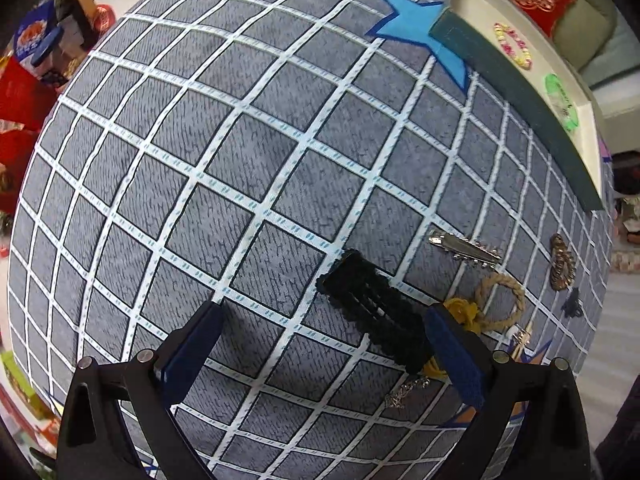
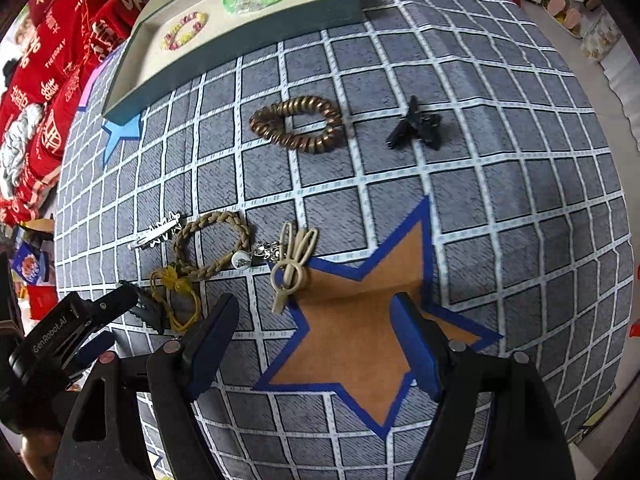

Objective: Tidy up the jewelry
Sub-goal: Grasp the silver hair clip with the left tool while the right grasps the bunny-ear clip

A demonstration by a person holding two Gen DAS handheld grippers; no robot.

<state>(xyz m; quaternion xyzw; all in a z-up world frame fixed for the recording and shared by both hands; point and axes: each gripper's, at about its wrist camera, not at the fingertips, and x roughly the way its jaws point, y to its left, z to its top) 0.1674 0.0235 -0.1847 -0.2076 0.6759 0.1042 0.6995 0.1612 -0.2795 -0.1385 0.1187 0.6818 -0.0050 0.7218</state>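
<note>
Jewelry lies scattered on the grey checked cloth point(image 2: 480, 200): a black hair clip point(image 1: 376, 312), a silver clip point(image 1: 466, 249), a braided ring point(image 2: 212, 248), a brown coil tie point(image 2: 298, 128). Two bracelets point(image 2: 224, 14) sit in the tray point(image 2: 240, 60). The left gripper point(image 1: 324, 344) stands wide over the black hair clip, not pressing it. The right gripper point(image 2: 316, 344) gapes wide above the orange star point(image 2: 352, 344), empty.

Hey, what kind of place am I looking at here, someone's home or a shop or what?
Probably a room in a home, set up for recording. A table under a grey grid cloth carries hair accessories and a tray holding bracelets. Red embroidered fabrics are piled beside it, and a sofa cushion shows behind.
</note>
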